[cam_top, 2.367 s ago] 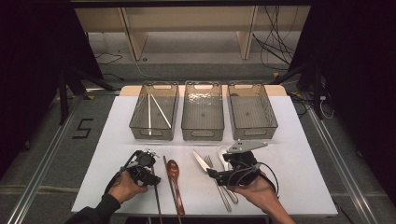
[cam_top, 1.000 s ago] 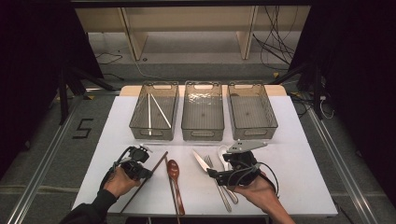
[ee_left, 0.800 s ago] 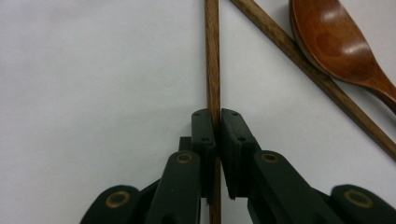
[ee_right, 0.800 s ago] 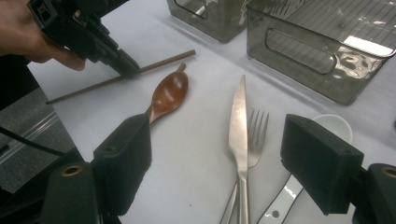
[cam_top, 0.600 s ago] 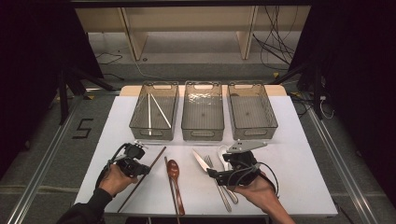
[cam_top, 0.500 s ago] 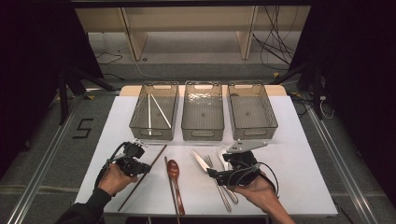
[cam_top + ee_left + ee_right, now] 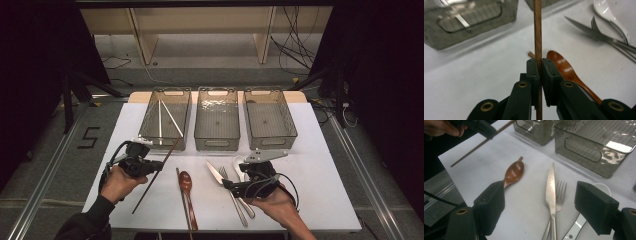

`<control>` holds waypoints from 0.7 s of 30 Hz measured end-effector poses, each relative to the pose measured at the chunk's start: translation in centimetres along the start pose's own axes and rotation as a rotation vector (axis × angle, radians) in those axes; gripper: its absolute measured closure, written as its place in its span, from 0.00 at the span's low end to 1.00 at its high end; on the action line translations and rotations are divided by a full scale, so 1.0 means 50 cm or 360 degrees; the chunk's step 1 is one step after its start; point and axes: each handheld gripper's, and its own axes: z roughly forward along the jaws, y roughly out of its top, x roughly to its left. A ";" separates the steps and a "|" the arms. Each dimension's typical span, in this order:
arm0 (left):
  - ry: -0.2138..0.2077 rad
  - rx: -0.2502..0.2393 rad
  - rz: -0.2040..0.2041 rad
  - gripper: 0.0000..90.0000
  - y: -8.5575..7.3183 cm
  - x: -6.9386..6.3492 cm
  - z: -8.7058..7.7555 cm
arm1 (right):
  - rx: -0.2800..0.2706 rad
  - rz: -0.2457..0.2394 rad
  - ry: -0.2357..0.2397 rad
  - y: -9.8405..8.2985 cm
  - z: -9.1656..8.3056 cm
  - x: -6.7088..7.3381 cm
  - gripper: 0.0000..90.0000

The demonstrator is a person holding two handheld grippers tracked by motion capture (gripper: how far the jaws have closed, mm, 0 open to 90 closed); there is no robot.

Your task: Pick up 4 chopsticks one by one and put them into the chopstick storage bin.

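A: Overhead, white surface on grey floor; dark room.
B: Three clear bins in a row; left one held two pale sticks.
A: Left gripper clamped a wooden chopstick, lifted off the surface. Right gripper stood apart over the knife.

Overhead light falls bright on the white tabletop while the room around it, from nine through three o'clock, stays nearly black. Glare glints on the clear bins and the knife. Close up, the black jaws blur softly at six o'clock.
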 end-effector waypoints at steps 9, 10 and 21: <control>0.0016 -0.0179 -0.0024 0.93 0.057 0.020 -0.027 | 0.0001 0.0007 0.0000 0.000 0.001 -0.001 0.28; 0.0018 -0.0193 -0.0022 0.93 0.065 0.022 -0.029 | -0.0001 0.0005 0.0001 0.000 0.000 -0.001 0.28; 0.0054 -0.0362 -0.0084 0.93 0.120 0.062 -0.042 | -0.0006 0.0009 0.0003 0.000 -0.002 -0.003 0.28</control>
